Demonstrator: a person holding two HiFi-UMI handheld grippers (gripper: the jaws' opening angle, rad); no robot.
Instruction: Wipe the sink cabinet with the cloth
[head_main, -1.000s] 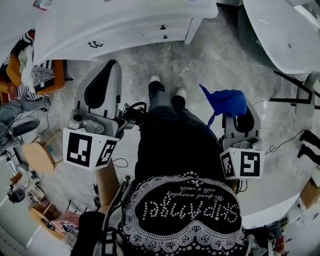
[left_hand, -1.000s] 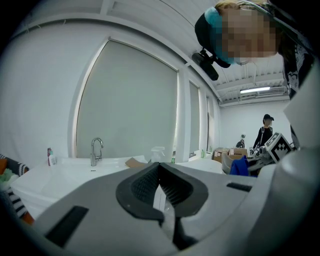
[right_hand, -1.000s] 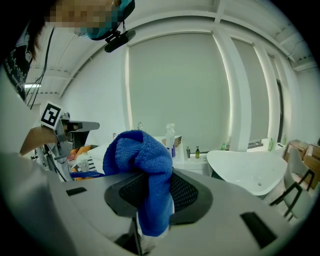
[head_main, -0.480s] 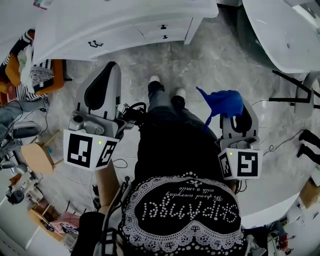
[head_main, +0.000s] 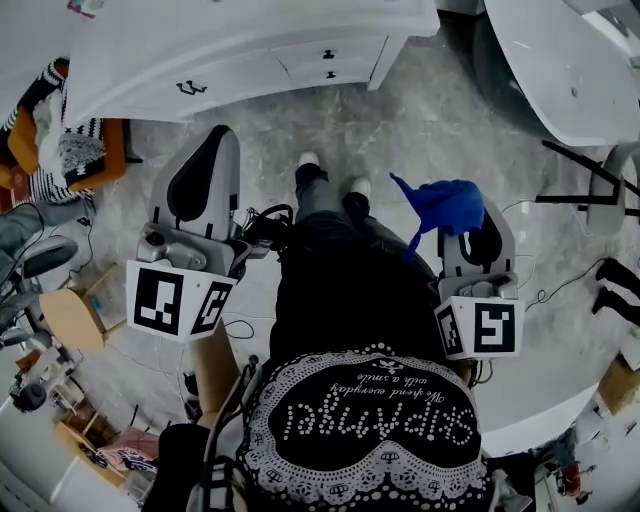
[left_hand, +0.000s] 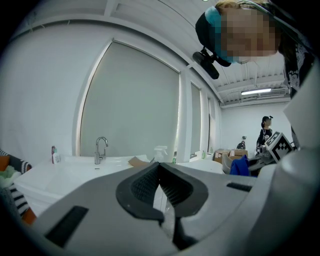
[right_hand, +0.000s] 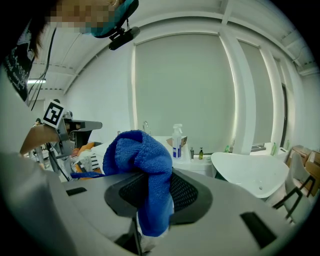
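From where I stand, the person has both tools held low by the hips, well apart from the white sink cabinet (head_main: 240, 55) across the floor, so I'd say no wiping has begun. The right hand-held gripper (head_main: 478, 218) is pinching the blue cloth (head_main: 452, 205), and its own view shows the fabric caught between the ribbed pads. The left hand-held gripper (head_main: 215, 145) has its jaws pressed together with nothing between them. The cloth is bunched at the jaw tips rather than spread flat. In the right gripper view its bulk (right_hand: 142, 160) mounds above the tips and a strip hangs down the gap, so its long axis runs along the jaws. One loose corner points off toward the person's left, at the shoes. My worry is that only a fold seems to be gripped. Pressed hard and dragged along a cabinet face, the cloth could pull out of the jaws, or the bare pads could scrape the paint because so little fabric covers the tips. A sweep over the top could also knock down the spray bottle (right_hand: 177, 141) and the small bottles standing beside it, or catch the faucet (left_hand: 101, 149).
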